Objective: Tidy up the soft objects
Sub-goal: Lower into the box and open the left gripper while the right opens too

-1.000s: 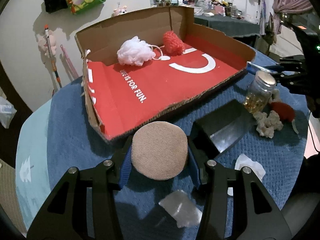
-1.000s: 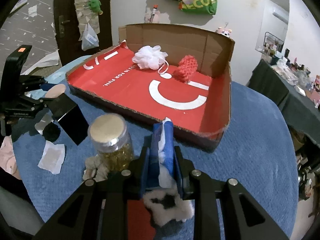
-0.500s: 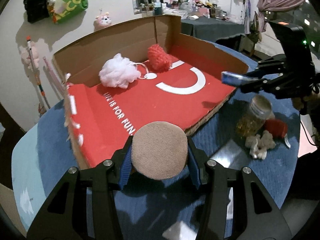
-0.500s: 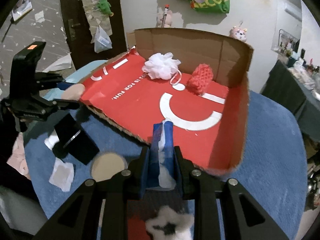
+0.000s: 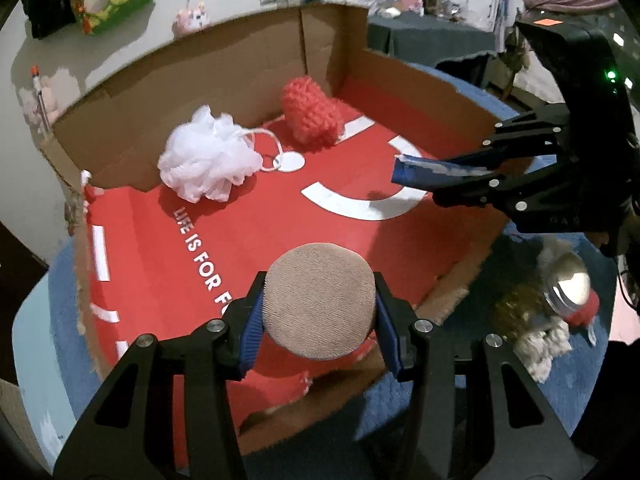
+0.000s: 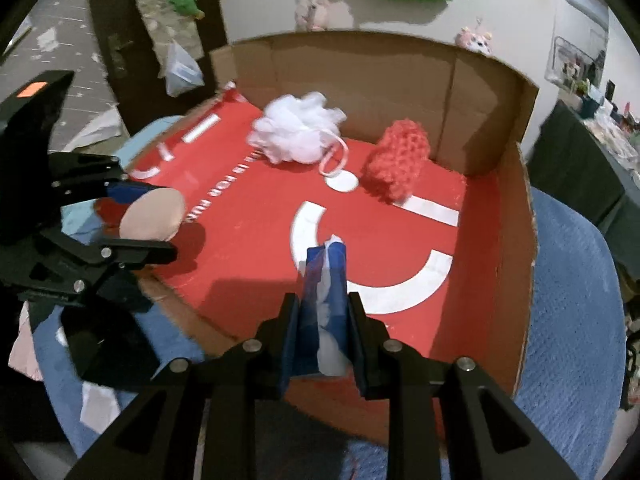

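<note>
My left gripper point(image 5: 319, 332) is shut on a round tan puff point(image 5: 320, 300) and holds it over the near edge of the red-lined cardboard box point(image 5: 248, 224). My right gripper point(image 6: 325, 312) is shut on a white fluffy piece point(image 6: 330, 354) and hangs over the box's near side point(image 6: 400, 240). It also shows in the left wrist view point(image 5: 436, 174), above the box's right side. A white mesh loofah point(image 5: 208, 162) and a red knitted sponge point(image 5: 314, 114) lie at the back of the box. The left gripper with the puff point(image 6: 150, 218) shows at the box's left edge.
The box sits on a blue towel point(image 6: 576, 280). To its right lie a glass jar point(image 5: 564, 284), a red soft piece point(image 5: 584, 314) and a whitish fluffy lump point(image 5: 544, 344). A black block point(image 6: 104, 344) and white scraps point(image 6: 96, 404) lie left of the box.
Both grippers have moved forward from over the towel to over the box, each still holding its item. The jar and black block have slid back out of the middle of view.
</note>
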Tool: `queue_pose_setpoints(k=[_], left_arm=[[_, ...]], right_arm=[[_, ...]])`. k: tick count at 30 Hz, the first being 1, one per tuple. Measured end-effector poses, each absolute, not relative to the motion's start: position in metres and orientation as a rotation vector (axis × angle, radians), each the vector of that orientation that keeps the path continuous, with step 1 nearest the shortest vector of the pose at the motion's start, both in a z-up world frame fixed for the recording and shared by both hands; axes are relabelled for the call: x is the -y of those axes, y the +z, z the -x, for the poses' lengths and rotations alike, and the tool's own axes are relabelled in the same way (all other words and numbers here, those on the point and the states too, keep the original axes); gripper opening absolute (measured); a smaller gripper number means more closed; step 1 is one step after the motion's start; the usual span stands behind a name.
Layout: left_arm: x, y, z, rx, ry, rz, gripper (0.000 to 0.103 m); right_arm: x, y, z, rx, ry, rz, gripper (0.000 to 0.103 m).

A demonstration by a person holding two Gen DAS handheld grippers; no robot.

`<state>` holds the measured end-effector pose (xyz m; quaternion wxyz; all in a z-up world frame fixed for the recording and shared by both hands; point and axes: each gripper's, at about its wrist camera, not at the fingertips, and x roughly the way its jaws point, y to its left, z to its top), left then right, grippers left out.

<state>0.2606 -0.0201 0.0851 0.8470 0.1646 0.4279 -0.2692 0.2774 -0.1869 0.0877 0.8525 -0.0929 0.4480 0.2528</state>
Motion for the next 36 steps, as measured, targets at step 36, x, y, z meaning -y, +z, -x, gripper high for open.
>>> queue_pose_setpoints(k=[36], left_arm=[[0.046, 0.052, -0.369, -1.042, -0.489, -0.352, 0.048]], right_arm=[[0.17, 0.067, -0.387, -1.129, 0.449, 0.091, 0.026]])
